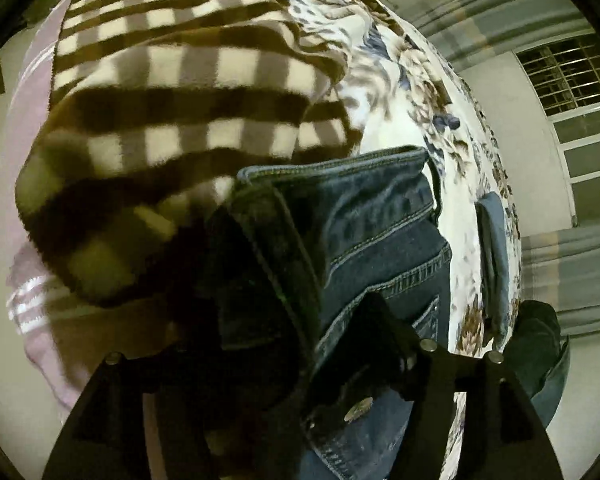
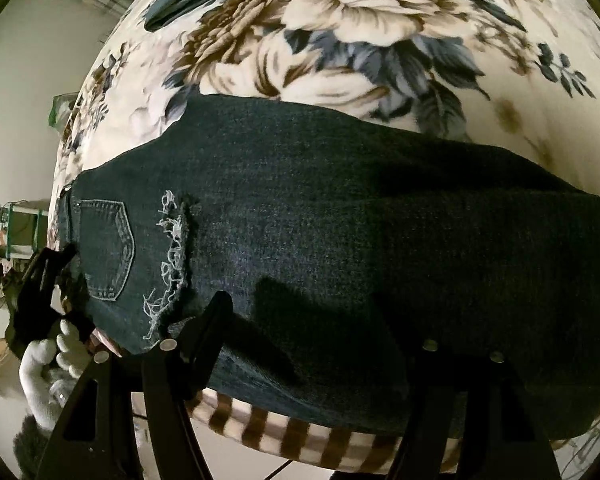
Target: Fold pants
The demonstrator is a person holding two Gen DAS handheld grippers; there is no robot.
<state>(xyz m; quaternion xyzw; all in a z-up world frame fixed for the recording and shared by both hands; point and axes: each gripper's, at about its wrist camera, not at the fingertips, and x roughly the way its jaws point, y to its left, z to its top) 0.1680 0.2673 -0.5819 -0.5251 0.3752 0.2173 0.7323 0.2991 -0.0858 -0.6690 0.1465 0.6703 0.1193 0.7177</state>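
Item: dark denim pants, laid lengthwise across my floral blanket, back pocket and a frayed tear toward the waist end.

Edges: the near long edge of the pants hangs just over the bed side, above a checked brown-and-cream blanket; the far long edge lies on open floral cloth with ample room beyond. In the left wrist view the waistband corner sits folded against the checked blanket, floral cloth free to the right (a small blue cloth piece lies there, apart).

My left gripper: fingers parted about halfway, the denim waist with its metal button between them; whether the pads press it I cannot tell. My gloved left hand holds it at the waist end.

My right gripper: fingers wide, hovering at the near edge, left finger over the denim, gripping nothing
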